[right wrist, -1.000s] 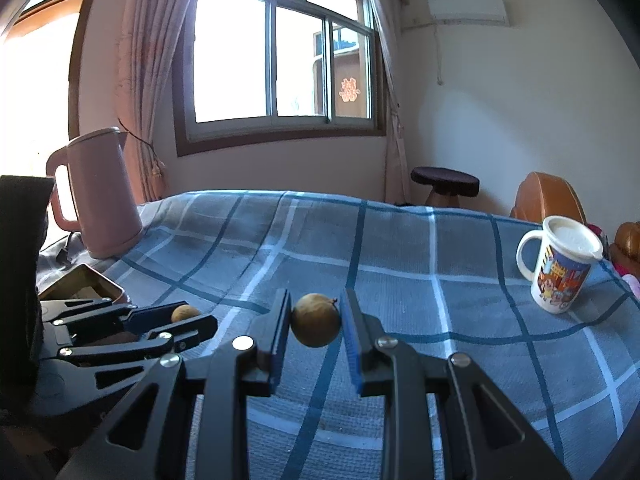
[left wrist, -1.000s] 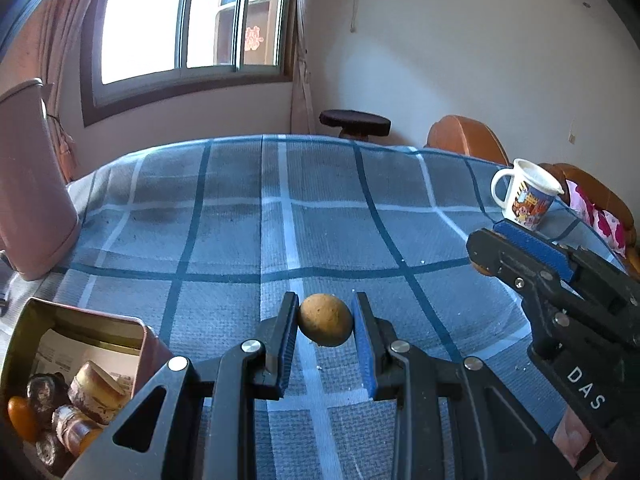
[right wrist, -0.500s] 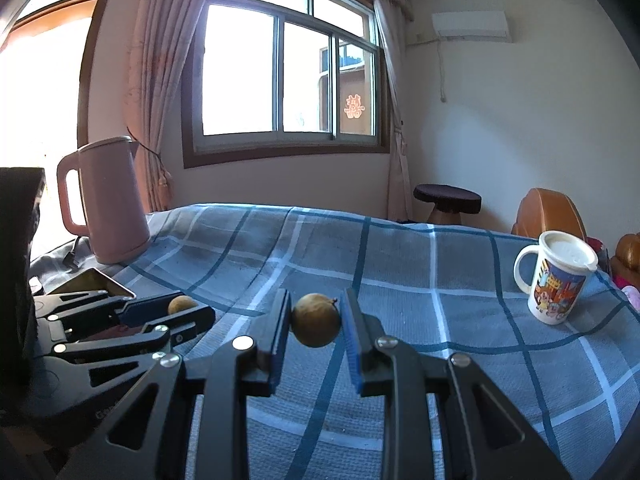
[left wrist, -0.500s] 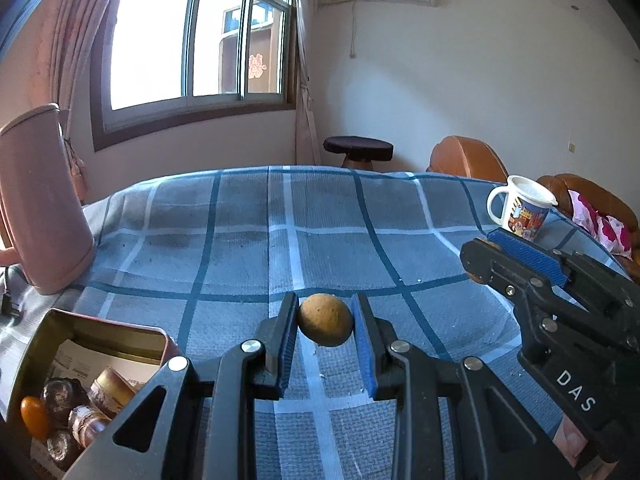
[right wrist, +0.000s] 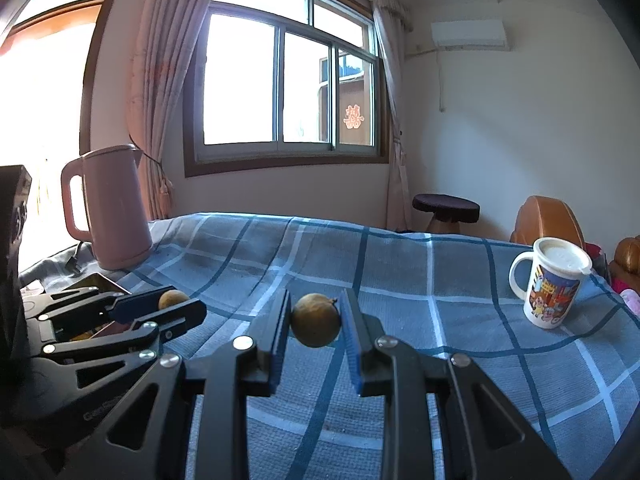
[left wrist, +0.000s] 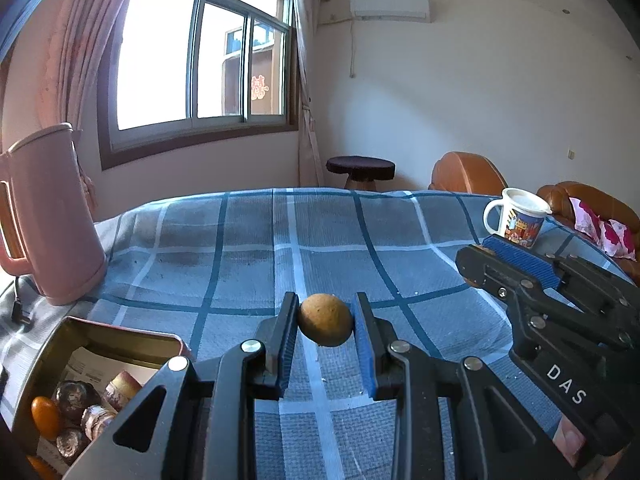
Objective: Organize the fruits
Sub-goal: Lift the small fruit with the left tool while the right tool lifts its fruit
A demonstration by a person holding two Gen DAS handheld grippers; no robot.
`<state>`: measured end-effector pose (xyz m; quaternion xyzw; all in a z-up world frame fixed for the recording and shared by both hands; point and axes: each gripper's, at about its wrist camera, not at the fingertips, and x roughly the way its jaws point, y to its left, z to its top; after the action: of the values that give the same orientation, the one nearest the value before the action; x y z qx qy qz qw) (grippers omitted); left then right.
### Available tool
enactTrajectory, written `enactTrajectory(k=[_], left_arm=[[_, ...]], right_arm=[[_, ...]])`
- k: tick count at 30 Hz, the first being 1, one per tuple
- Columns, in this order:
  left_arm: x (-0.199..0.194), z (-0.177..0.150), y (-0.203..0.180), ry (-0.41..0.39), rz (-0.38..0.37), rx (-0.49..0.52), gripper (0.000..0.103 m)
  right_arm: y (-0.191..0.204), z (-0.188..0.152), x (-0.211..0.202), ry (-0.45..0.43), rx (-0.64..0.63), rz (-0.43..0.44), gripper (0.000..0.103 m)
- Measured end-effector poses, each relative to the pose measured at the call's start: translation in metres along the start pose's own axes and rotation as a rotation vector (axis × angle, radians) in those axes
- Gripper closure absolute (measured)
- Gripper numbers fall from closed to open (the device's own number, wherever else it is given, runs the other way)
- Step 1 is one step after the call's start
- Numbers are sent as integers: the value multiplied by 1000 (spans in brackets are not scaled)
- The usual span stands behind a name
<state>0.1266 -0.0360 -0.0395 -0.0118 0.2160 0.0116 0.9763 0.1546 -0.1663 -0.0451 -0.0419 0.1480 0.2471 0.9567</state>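
From the left wrist, the left gripper (left wrist: 325, 324) is clamped on a small brown fruit (left wrist: 326, 325), and over the last second it has risen: the checked cloth (left wrist: 256, 248) sits lower in view and the open tin (left wrist: 120, 340) (already holding fruit and wrapped bits) has slid down-left.

From the right wrist, the right gripper (right wrist: 315, 320) likewise pinches a second fruit (right wrist: 315, 321), also lifted. Both pickups look done; carrying to the tin probably follows.

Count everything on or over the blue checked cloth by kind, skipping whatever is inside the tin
Round brown fruits: 2, one in the left claw, one in the right claw
Pink kettle: 1
Mug: 1
Open tin: 1
Total: 5
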Motion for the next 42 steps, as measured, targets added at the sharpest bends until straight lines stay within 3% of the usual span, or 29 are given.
enactTrajectory(k=[18, 42], left_arm=[[-20, -5, 0, -65, 10, 14, 74], [-45, -14, 7, -76, -14, 20, 74]], right_arm=[[5, -3, -17, -47, -16, -10, 74], [23, -6, -32, -58, -56, 5, 74]])
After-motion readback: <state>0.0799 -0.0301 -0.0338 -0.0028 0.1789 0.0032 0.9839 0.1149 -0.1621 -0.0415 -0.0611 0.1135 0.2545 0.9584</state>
